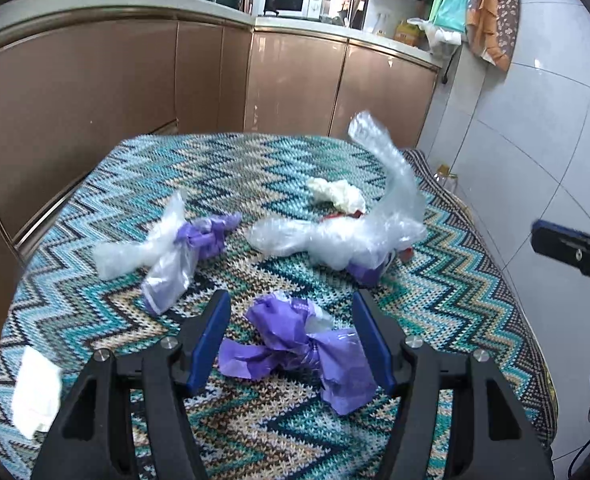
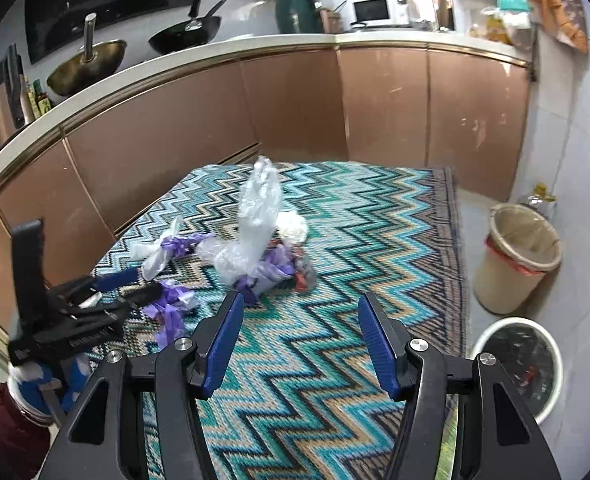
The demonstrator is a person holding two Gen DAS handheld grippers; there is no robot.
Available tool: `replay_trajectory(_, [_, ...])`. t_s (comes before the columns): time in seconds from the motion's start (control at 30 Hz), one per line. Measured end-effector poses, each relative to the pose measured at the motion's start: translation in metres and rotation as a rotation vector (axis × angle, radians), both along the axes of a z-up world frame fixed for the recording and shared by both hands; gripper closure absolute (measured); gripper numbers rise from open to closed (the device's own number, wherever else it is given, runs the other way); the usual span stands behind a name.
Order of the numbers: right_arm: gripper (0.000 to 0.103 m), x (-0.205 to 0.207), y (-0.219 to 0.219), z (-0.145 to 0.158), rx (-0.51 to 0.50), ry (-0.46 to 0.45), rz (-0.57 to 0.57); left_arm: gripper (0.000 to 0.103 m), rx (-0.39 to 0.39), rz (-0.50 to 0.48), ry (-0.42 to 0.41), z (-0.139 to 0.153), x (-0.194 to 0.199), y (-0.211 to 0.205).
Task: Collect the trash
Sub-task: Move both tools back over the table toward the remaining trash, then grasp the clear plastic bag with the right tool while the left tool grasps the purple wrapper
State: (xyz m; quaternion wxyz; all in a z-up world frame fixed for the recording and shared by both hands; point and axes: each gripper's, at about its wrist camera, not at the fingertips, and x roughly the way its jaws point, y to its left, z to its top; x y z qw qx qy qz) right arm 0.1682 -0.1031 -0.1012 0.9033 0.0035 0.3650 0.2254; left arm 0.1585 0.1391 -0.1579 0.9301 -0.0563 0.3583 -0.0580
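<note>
Zigzag tablecloth (image 1: 295,168), microwave (image 1: 287,0), wok (image 2: 87,66)

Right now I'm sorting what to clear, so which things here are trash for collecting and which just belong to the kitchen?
For the job:
- purple bag
- clear plastic bundle
- white wad
- beige bin
- white bin

Just there:
- microwave
- frying pan
- zigzag cloth
</note>
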Motion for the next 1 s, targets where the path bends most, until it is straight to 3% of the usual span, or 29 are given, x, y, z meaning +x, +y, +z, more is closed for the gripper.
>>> replay_trajectory(0.2, [0.044, 0.033, 0.038, -0.008, 0.037, 0.026, 0.093, 0.043, -0.024, -0.026, 0.038, -0.016, 0.012, -0.001])
replay_trajectory(0.37, [0.045, 0.059, 0.062, -0.027, 0.043, 0.079, 0.137, 0.057, -0.058, -0.019, 0.072, -0.029, 0.018, 0.006])
replay_trajectory(0.57, [0.062, 0.079, 0.075, -0.045, 0.069, 0.128, 0.155, 0.065, -0.097, -0.016, 0.071, -0.031, 0.018, 0.011])
replay_trajectory(0.7, [0.095, 0.085, 0.079, -0.048, 0.075, 0.138, 0.157, 0.079, -0.082, -0.012, 0.051, -0.025, 0.012, 0.011])
replay_trajectory(0.83, [0.099, 0.081, 0.083, -0.040, 0.091, 0.112, 0.184, 0.083, -0.083, 0.002, 0.027, -0.013, 0.005, 0.015])
replay_trajectory(1.0, [0.100, 0.061, 0.084, -0.008, 0.130, 0.036, 0.220, 0.084, -0.071, 0.035, -0.019, 0.011, -0.011, 0.023])
